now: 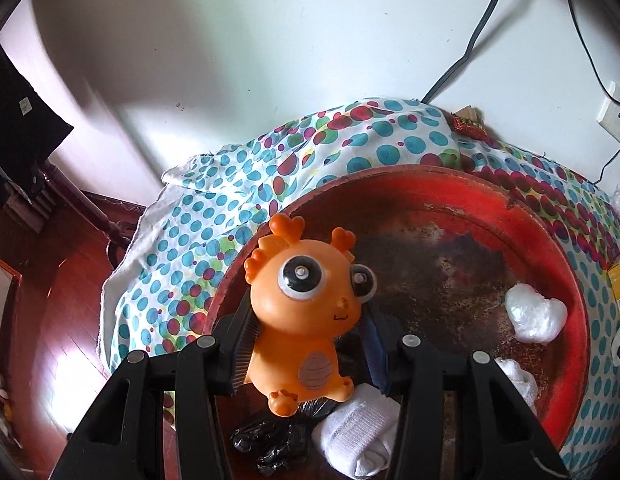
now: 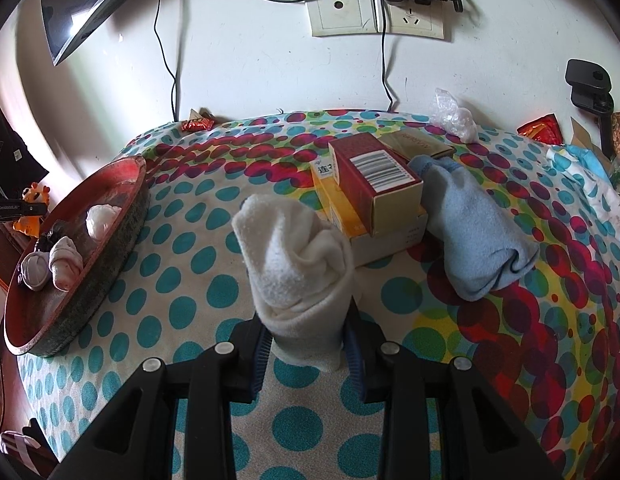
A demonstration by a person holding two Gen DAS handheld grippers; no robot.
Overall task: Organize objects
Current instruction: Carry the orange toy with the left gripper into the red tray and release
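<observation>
My left gripper is shut on an orange dragon toy and holds it above the near left part of a round red tray. The tray holds a rolled white sock, a black plastic bag and a clear plastic wad. My right gripper is shut on a rolled white sock, lifted over the dotted tablecloth. The red tray lies at the left in the right wrist view, with the orange toy beyond it.
A stack of small boxes and a rolled blue sock lie mid-table. A clear plastic wad and snack packets sit by the wall. Cables and wall sockets are behind. A wooden floor lies left of the table.
</observation>
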